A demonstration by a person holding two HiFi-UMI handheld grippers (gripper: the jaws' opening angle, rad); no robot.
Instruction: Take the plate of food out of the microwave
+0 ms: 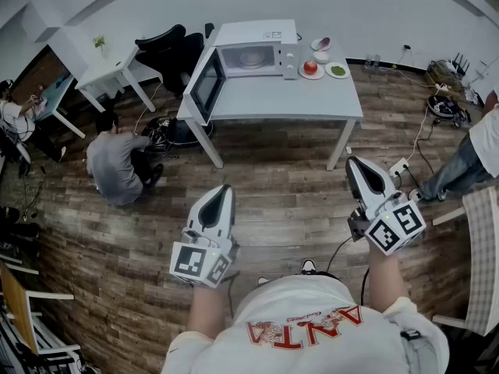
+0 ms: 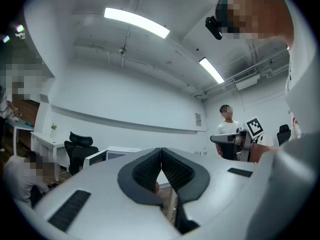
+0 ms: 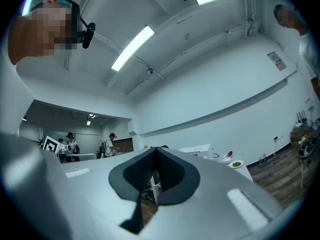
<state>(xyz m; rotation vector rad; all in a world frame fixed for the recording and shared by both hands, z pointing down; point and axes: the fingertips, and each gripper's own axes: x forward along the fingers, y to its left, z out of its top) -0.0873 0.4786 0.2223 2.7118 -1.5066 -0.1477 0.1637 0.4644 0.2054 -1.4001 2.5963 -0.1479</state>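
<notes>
A white microwave [image 1: 253,53] stands on a white table [image 1: 281,100] across the room, its door [image 1: 207,84] swung open to the left. Something pale lies inside the microwave; I cannot make it out. Right of the microwave are a plate with a red item [image 1: 310,68], a plate with green food [image 1: 337,70] and a bowl [image 1: 321,55]. My left gripper [image 1: 224,189] and right gripper [image 1: 355,162] are held over the wooden floor, well short of the table. Both are shut and hold nothing. The shut left gripper [image 2: 161,151] and right gripper [image 3: 156,151] point toward the table.
A person [image 1: 117,162] crouches on the floor left of the table, beside a black office chair [image 1: 171,49] and a small white desk [image 1: 109,72]. Another person [image 1: 468,158] stands at the right edge. A power strip [image 1: 399,166] and cables lie near the table's right leg.
</notes>
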